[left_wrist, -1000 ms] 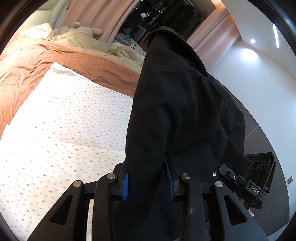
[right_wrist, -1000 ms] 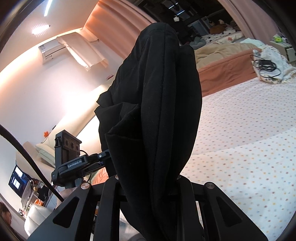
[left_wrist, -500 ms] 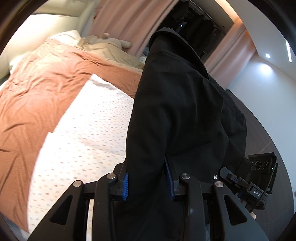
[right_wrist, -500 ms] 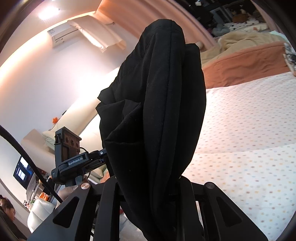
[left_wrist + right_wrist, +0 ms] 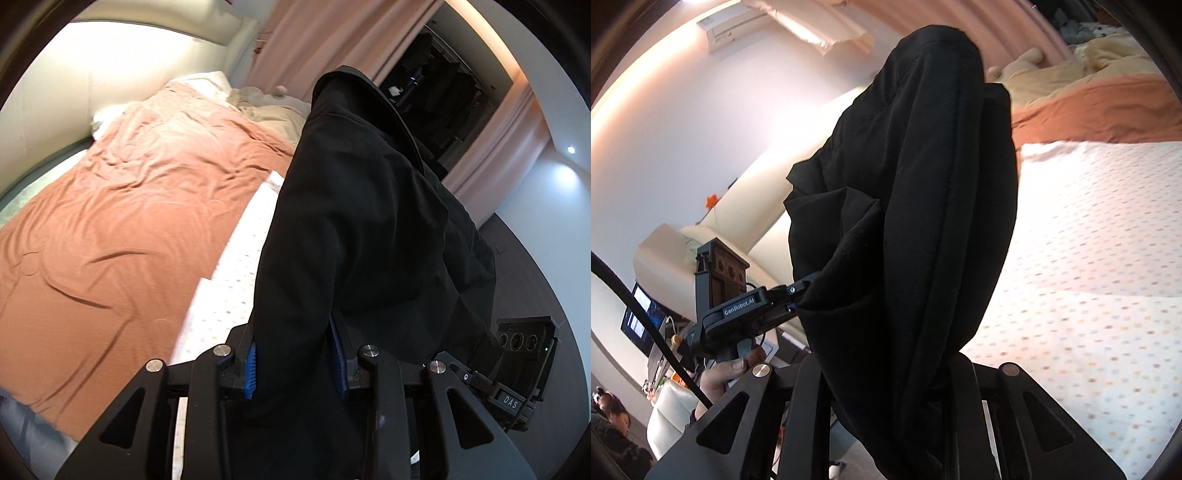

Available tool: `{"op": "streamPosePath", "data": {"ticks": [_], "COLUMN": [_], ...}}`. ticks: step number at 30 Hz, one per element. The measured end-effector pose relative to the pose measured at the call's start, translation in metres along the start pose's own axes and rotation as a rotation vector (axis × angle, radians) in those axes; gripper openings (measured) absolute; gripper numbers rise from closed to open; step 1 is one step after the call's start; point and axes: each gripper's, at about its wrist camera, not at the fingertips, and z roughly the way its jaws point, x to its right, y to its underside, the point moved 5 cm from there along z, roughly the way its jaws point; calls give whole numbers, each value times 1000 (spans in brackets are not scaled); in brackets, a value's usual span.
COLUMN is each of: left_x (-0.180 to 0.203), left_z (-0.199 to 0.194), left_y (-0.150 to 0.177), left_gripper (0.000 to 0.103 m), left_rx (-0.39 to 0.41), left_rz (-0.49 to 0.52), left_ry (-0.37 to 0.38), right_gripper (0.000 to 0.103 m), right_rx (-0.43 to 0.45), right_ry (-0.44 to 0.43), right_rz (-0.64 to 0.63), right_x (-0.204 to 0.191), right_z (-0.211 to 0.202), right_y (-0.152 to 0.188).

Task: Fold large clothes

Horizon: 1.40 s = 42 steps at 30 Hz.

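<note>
- Status check: the black garment is up in the air, pinched btw both grippers. Not laid out, so afaict the actual folding isn't finished, maybe not even properly begun.
- Left gripper: blue pads clamped onto a thick bunch of the black cloth, which rises from the jaws toward 12 o'clock and blocks most of the middle of that view.
- Right gripper: closed tight on another bunch of the same garment. Fabric balloons up toward 12 and sags back over the jaws at 6, so the pads themselves are hidden.
- In the right wrist view the other gripper sits at approx 8 o'clock, biting the garment's edge, with a hand under it. So the two grips are close together and the cloth hangs doubled btw them.
- Landing spot, imo: the dotted white sheet, from 3 to 5 o'clock in the right view. In the left view only a strip of it shows, next to the rust-orange bedspread at 9 o'clock.
- Nothing folded is lying on the bed that I can see.
- Left to do, my guess: lower it onto the sheet, spread it flat, do the folds, smooth it out.
- Can't tell what kind of garment it is, too bunched up.
</note>
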Motion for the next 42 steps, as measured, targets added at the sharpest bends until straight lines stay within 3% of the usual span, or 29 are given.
{"op": "streamPosePath", "data": {"ticks": [16, 21, 25, 37, 42], "left_x": [-92, -126, -128, -177, -201], "left_z": [-55, -59, -68, -42, -7], "left_y": [-20, -29, -28, -42, -42], "left_gripper": [32, 32, 32, 32, 33], "left_rx": [20, -3, -24, -110, -148], "left_rz": [-77, -79, -80, -87, -95], "left_ry": [-196, -258, -307, -466, -584], "right_gripper": [14, 14, 14, 14, 15], "right_rx": [-196, -238, -270, -360, -389], "right_ry": [-136, -162, -198, -285, -217], "right_rz": [-55, -42, -14, 116, 161], "right_x": [-34, -42, -50, -30, 7], "right_z": [138, 151, 162, 186, 199], "right_y": [-3, -3, -2, 4, -7]}}
